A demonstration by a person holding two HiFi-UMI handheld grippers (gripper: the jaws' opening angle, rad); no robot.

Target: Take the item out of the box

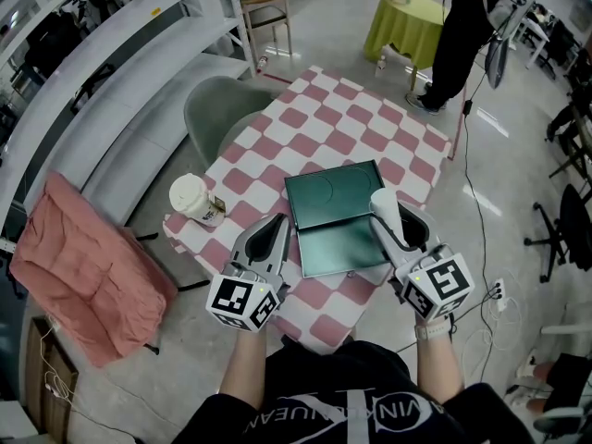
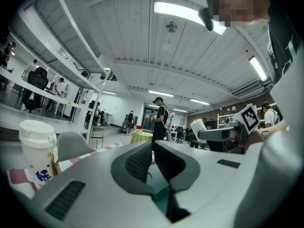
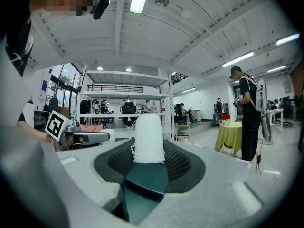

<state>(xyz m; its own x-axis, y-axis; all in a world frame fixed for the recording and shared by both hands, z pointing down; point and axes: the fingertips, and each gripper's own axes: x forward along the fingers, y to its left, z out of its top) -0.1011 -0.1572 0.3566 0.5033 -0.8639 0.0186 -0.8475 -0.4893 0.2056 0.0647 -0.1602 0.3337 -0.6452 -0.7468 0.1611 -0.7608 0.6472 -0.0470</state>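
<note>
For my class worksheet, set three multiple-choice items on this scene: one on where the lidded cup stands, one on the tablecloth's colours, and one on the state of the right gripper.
1. In the head view, where does the lidded cup stand?
A. On the table, left of the green box
B. Inside the box
C. On the floor

2. What colours does the tablecloth show?
A. Blue and yellow stripes
B. Pink and white checks
C. Plain black

3. What is the state of the right gripper?
A. Open with nothing between its jaws
B. Closed on a white thread spool
C. Closed on the cup

Answers:
1 A: the cup stands on the cloth beside the box's left edge.
2 B: pink and white squares cover the whole cloth.
3 B: the right gripper view shows the spool upright between the pads.
</note>
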